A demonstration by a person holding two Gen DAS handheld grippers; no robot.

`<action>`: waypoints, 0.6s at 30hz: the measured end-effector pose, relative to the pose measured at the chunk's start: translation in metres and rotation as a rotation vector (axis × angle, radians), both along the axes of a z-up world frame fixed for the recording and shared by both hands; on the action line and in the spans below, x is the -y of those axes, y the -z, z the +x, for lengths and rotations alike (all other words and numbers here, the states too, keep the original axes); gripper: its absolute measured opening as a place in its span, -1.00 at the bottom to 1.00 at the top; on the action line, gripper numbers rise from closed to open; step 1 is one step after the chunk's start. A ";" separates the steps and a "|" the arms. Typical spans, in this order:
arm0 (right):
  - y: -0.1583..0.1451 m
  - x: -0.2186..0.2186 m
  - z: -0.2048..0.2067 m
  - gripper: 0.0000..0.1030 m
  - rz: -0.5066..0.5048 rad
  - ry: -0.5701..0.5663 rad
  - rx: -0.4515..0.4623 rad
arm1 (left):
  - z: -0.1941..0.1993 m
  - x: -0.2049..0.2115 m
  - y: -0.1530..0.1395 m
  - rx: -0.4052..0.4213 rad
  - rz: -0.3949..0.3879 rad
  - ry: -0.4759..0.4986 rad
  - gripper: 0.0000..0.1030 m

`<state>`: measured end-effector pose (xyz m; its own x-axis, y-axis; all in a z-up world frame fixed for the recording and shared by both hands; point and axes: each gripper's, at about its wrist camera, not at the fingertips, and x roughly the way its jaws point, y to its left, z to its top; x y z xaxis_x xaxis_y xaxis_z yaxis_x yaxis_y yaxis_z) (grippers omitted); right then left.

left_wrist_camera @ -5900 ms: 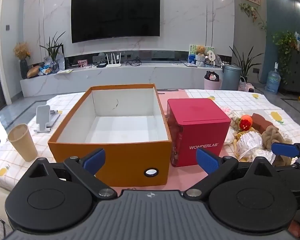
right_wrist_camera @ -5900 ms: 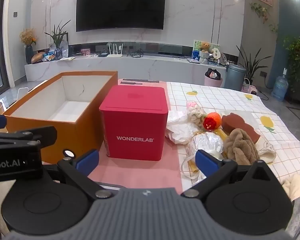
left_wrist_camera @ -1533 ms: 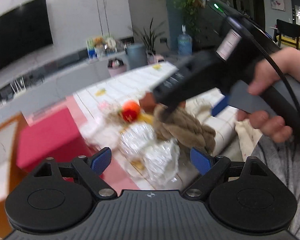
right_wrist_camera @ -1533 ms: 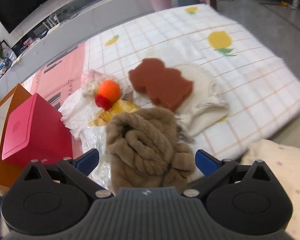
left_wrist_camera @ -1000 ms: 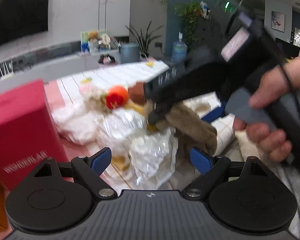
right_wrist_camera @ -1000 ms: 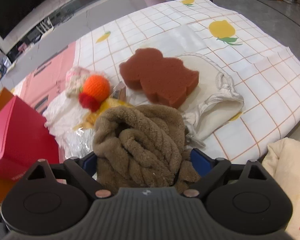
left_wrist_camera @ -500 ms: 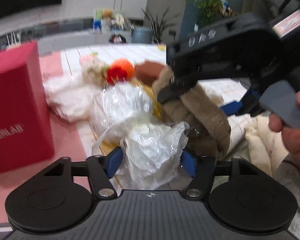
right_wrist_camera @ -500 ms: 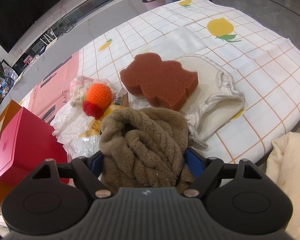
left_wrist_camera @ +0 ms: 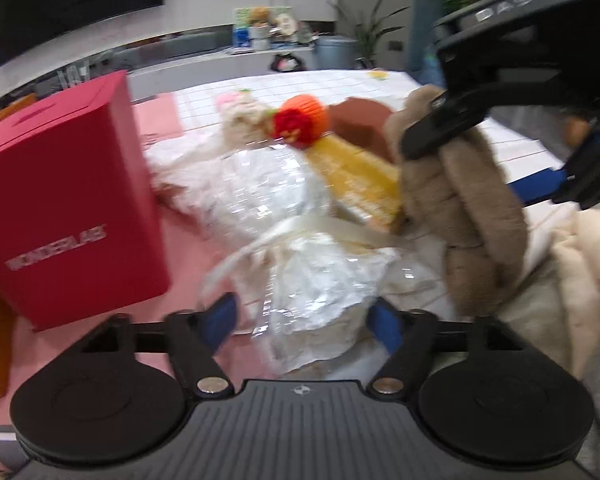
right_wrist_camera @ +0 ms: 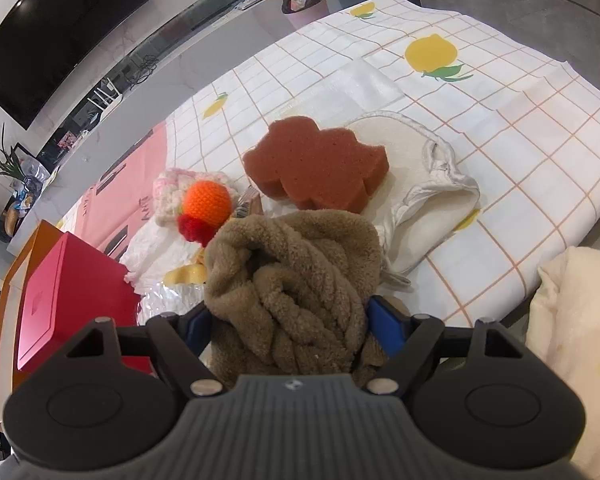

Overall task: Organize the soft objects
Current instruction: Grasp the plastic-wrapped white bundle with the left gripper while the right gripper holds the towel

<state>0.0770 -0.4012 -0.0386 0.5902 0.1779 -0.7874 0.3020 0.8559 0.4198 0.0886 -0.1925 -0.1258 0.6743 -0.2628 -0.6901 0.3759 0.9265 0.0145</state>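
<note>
1. On the checked cloth point(right_wrist_camera: 520, 128), soft stuff sits in one heap at 12 o'clock of both grippers.
2. Right gripper point(right_wrist_camera: 288, 324): jaws closing, brown towel point(right_wrist_camera: 296, 280) bunched between them, both blue pads pressed into it. Held.
3. Left gripper point(left_wrist_camera: 302, 318): jaws opening, crinkled plastic bag point(left_wrist_camera: 316, 280) between the fingers. Left pad point(left_wrist_camera: 218, 316) clear of it; right pad point(left_wrist_camera: 384, 326) close, contact unclear from blur. Not gripped.
4. Left view: towel point(left_wrist_camera: 468, 216) at 2 o'clock, hanging from the right gripper's black finger, which enters from the top right.
5. Sponge point(right_wrist_camera: 320, 164), brown, lobed outline: 12 o'clock past the towel in the right view, lying on a white cloth pouch point(right_wrist_camera: 432, 184).
6. Orange-and-red knit ball point(right_wrist_camera: 206, 208) at 11 o'clock, touching a pink-white knit piece point(right_wrist_camera: 168, 192) behind it. Yellow packet point(left_wrist_camera: 356, 176) under the ball, reaching toward the towel.
7. Second clear wrap point(left_wrist_camera: 260, 184) beyond the bag, between the red box point(left_wrist_camera: 60, 200) and the yellow packet.
8. Red box at 10 o'clock of the left gripper, upright on a pink mat point(left_wrist_camera: 188, 248). Orange box point(right_wrist_camera: 4, 308) just beside it, at the frame edge.
9. Cream blanket point(right_wrist_camera: 580, 340) at 3 o'clock of the right gripper, off the cloth edge.
10. TV point(right_wrist_camera: 56, 36) on the far wall.
</note>
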 end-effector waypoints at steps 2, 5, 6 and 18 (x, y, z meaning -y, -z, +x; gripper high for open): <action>0.000 0.000 0.000 0.52 0.002 -0.003 0.000 | -0.001 -0.004 -0.001 -0.004 -0.030 0.004 0.87; 0.001 0.002 0.000 0.53 0.008 -0.003 -0.003 | -0.002 -0.012 -0.004 -0.002 -0.077 0.005 0.87; 0.001 0.002 0.001 0.53 0.009 -0.005 -0.004 | -0.003 -0.014 -0.004 -0.003 -0.088 0.013 0.87; 0.001 0.001 0.001 0.55 0.004 -0.028 -0.007 | -0.009 -0.017 -0.004 0.016 -0.126 0.099 0.03</action>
<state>0.0785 -0.4025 -0.0399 0.5795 0.1977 -0.7906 0.2806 0.8624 0.4213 0.0799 -0.1757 -0.1217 0.6511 -0.4127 -0.6370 0.4663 0.8797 -0.0934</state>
